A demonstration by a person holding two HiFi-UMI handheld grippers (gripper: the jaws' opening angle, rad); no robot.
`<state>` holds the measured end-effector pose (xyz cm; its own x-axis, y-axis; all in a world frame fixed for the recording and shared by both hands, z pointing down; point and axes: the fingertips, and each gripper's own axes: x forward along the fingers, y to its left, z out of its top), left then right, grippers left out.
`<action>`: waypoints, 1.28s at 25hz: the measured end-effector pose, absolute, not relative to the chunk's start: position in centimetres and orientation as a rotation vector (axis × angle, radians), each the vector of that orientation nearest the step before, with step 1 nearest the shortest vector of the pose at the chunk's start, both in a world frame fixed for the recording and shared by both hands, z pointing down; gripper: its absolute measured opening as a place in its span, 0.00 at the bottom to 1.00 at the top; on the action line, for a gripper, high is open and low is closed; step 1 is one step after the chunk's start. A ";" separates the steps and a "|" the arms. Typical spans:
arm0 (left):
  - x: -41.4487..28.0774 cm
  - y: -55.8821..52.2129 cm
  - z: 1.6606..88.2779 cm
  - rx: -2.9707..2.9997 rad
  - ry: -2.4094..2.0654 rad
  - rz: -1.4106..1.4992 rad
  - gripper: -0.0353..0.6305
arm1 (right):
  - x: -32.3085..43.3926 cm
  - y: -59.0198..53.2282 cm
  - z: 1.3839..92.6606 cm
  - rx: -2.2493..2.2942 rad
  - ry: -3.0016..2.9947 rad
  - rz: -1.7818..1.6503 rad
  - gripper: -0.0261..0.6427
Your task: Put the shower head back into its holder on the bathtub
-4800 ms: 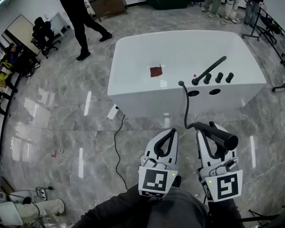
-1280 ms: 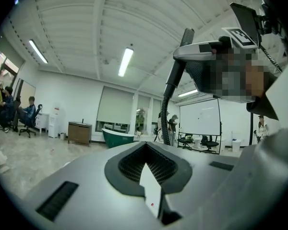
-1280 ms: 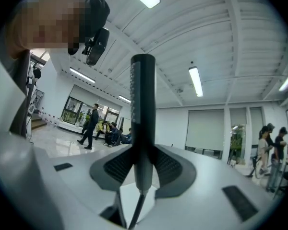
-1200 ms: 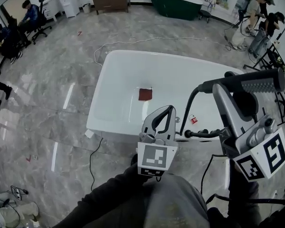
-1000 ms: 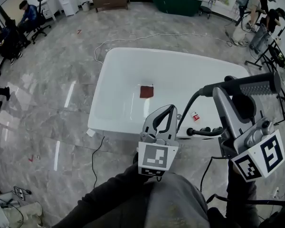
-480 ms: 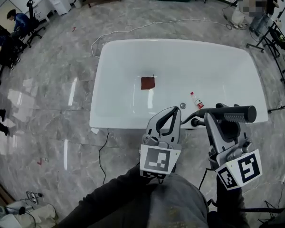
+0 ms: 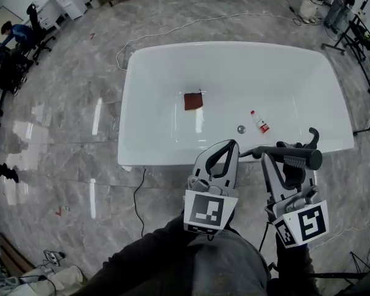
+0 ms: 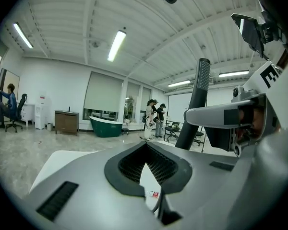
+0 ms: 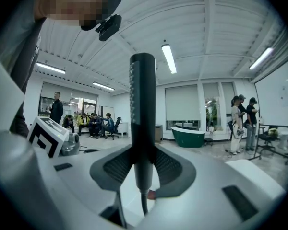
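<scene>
The white bathtub [image 7: 148,60] fills the middle of the head view. My right gripper [image 7: 286,165] is shut on the black shower head [image 7: 308,159], which lies crosswise above the tub's near rim. Its hose [image 7: 263,233] hangs down beside my arm. In the right gripper view the shower head [image 9: 143,109] stands upright between the pads of the right gripper [image 9: 143,176]. A black curved fitting [image 7: 312,135] sticks up from the rim just beyond it. My left gripper [image 7: 230,147] hovers at the near rim, shut and holding nothing. From the left gripper [image 8: 153,200] the shower head [image 8: 197,99] shows at the right.
Inside the tub lie a dark red cloth [image 7: 192,101], a small bottle [image 7: 259,122] and the drain [image 7: 240,129]. A white cable [image 7: 172,26] curls on the marble floor behind the tub, a black cable [image 7: 139,196] in front. People sit far left [image 7: 12,36].
The right gripper with the shower head has come down from high at the right to just above the tub's near rim. The left gripper has sunk a little, staying shut.
</scene>
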<state>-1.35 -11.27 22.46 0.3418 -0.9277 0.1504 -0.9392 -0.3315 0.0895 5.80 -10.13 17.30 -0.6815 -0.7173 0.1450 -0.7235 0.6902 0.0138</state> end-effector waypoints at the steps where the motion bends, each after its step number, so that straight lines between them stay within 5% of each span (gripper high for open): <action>1: -1.4 -11.3 22.5 2.442 -1.711 0.112 0.06 | 5.7 -10.1 17.6 1.185 -2.755 0.069 0.25; 32: -3.4 -16.8 33.1 2.460 -1.510 0.193 0.06 | 4.6 -13.5 34.1 1.325 -2.522 0.247 0.25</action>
